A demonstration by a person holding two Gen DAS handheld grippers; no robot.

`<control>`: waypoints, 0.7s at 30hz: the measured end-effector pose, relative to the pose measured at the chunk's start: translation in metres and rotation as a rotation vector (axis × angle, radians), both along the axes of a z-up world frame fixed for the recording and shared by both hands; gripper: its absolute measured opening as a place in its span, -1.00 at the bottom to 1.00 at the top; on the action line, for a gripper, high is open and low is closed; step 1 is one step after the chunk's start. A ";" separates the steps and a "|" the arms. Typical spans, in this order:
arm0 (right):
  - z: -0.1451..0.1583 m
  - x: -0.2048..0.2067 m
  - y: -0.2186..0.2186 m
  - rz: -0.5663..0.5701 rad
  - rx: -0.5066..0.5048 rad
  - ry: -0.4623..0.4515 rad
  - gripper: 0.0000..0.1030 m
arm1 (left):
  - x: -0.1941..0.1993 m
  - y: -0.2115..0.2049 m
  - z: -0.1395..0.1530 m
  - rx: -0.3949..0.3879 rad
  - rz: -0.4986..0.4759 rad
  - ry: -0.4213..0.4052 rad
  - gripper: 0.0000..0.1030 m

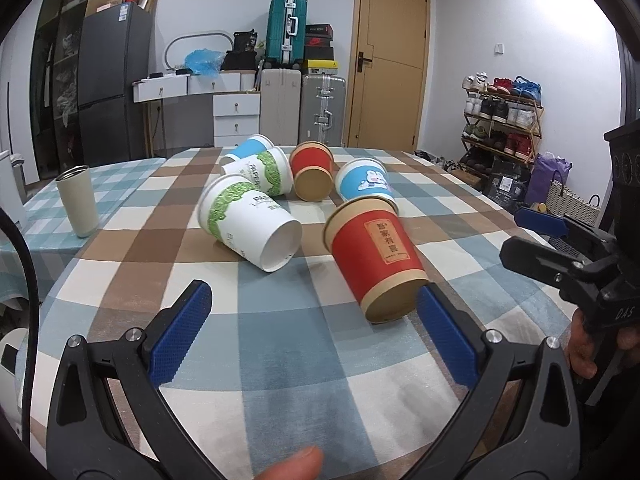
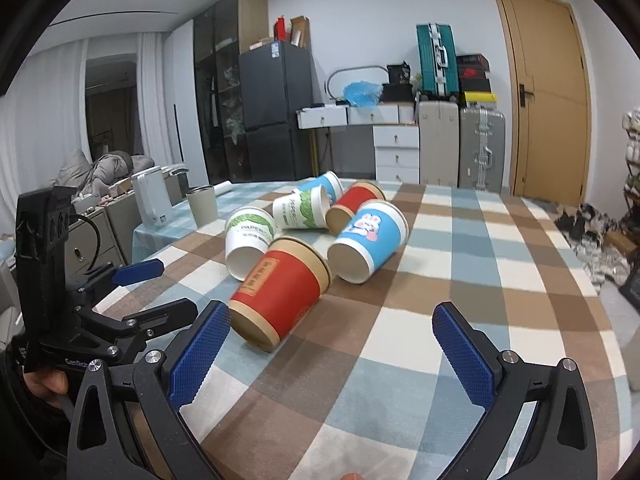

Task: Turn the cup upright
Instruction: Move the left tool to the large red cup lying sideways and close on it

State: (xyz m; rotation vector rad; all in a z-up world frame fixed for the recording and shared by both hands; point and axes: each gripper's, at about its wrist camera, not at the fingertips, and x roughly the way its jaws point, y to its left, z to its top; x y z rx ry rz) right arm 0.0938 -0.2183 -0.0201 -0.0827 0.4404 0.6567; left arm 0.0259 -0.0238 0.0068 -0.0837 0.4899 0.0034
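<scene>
Both tongs, left gripper (image 1: 314, 312) and right gripper (image 2: 332, 334), stand released and empty. Nearest red cup (image 1: 374, 256) lies on its side on the checked tablecloth (image 1: 280, 360); the far blue cup (image 1: 250, 148) is mostly hidden.

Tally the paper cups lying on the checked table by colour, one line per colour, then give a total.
Red paper cups: 2
Green-and-white paper cups: 2
Blue paper cups: 2
Total: 6
</scene>
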 end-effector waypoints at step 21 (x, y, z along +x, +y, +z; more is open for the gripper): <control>0.001 0.023 -0.030 -0.059 0.090 0.073 1.00 | 0.072 -0.035 -0.012 -0.047 -0.052 0.215 0.98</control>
